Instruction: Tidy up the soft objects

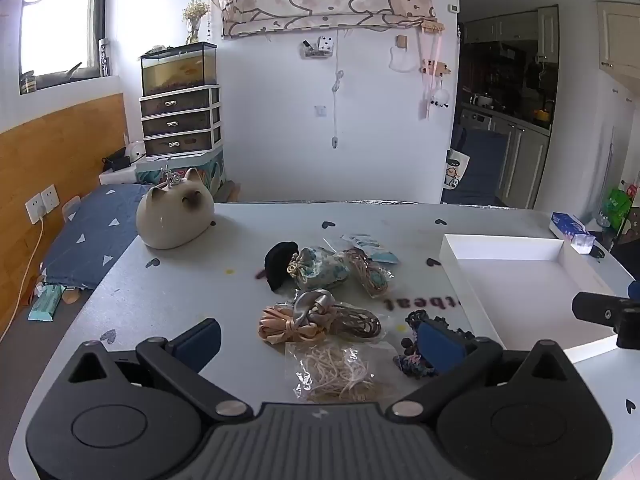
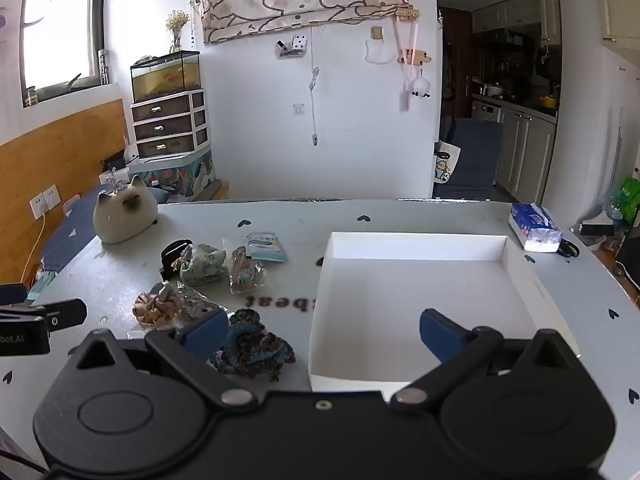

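On the grey table: left gripper spread wide, clamping nothing, above bagged cords; right gripper likewise parted, empty. Dark crocheted piece at nine o'clock of white tray, just beside. Floral pouch at twelve o'clock of cords.

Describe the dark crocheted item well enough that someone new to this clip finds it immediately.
Start at the white tray on the table. Just off its near left corner lies the crocheted scrunchie, closest of the soft items to the tray. Unlike its bagged or satin neighbours, it is loose, ruffled yarn in navy, brown and teal.
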The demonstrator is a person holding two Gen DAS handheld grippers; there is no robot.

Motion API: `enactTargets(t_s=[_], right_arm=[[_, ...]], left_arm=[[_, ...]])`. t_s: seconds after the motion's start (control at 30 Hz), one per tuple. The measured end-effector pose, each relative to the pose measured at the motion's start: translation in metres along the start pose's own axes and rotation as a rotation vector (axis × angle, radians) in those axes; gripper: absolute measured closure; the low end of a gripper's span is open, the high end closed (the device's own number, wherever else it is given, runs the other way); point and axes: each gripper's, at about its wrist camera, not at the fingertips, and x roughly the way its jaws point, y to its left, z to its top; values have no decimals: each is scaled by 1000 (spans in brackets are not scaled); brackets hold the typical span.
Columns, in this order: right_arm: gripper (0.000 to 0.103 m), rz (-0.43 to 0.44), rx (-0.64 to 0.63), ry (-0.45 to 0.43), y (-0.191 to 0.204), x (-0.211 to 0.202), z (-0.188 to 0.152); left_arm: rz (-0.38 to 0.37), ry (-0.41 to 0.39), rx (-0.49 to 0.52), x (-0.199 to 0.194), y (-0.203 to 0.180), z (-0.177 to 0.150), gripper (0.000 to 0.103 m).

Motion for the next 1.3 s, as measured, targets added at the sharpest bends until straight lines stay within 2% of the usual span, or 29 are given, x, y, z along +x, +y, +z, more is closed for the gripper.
enactTargets(t_s=[1.3], right_arm=[[0,-2,6,13,2,4,-2]], left_arm=[[-12,-7,-1,6,-2,-3,0]])
